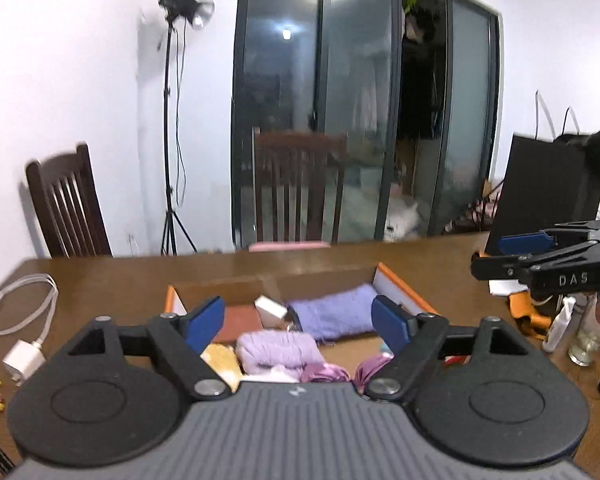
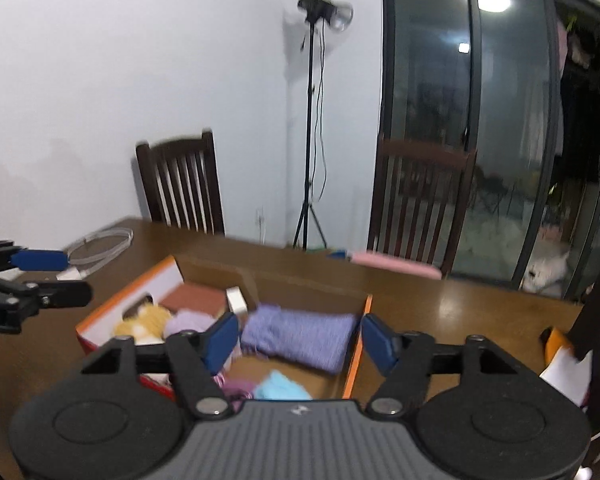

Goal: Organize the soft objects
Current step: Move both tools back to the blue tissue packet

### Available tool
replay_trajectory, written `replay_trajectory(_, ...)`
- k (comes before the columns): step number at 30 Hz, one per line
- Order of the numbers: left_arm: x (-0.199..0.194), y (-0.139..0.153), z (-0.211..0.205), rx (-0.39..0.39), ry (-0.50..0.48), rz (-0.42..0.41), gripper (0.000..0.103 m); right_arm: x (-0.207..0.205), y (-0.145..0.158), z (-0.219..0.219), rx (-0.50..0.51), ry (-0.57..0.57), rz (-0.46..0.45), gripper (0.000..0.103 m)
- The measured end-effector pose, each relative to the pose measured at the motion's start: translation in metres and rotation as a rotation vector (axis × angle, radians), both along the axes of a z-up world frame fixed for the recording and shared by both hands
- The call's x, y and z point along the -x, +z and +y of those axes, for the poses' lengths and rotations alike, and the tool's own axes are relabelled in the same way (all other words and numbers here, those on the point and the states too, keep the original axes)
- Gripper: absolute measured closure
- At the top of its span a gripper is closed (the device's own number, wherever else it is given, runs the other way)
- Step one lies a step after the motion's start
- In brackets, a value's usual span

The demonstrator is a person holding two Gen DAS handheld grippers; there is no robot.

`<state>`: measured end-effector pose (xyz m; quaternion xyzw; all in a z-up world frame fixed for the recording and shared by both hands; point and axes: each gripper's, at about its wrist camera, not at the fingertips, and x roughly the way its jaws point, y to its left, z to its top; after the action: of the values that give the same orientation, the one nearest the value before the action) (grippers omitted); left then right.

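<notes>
An open cardboard box with orange edges (image 1: 396, 280) (image 2: 356, 344) sits on the brown table. It holds a folded purple knit cloth (image 1: 332, 312) (image 2: 300, 336), a pale lilac knit roll (image 1: 276, 350) (image 2: 186, 322), a yellow plush (image 1: 220, 358) (image 2: 144, 320), shiny purple scrunchies (image 1: 328, 372), a light blue cloth (image 2: 280, 390) and a small white box (image 1: 270, 307) (image 2: 236, 300). My left gripper (image 1: 298, 322) is open and empty above the box's near side. My right gripper (image 2: 296, 344) is open and empty above the box's right part. Each gripper shows in the other's view (image 1: 520, 254) (image 2: 40, 276).
A white charger and cable (image 1: 24, 332) (image 2: 96, 246) lie on the table's left. A pink object (image 2: 396, 266) (image 1: 288, 245) lies at the far edge. Bottles (image 1: 560, 324) and a black bag (image 1: 548, 188) stand at the right. Two wooden chairs (image 1: 68, 204) (image 1: 300, 184) stand behind.
</notes>
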<state>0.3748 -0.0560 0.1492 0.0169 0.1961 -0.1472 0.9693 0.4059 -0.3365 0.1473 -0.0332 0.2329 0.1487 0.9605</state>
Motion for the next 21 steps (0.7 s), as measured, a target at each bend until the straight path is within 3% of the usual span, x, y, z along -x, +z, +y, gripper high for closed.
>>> replay_trajectory(6,0.036,0.025,-0.001,-0.005,0.002,-0.077,0.018,0.031,0.038,0.000,-0.006,0.000,-0.070,0.032)
replay_trajectory(8,0.047,0.028,-0.003,-0.013,0.008,-0.091,0.017,0.041,0.043,0.002,-0.008,0.002,-0.088,0.026)
replay_trajectory(21,0.105,0.000,-0.008,0.029,0.057,-0.149,0.007,0.094,0.017,0.012,-0.073,0.025,-0.147,0.020)
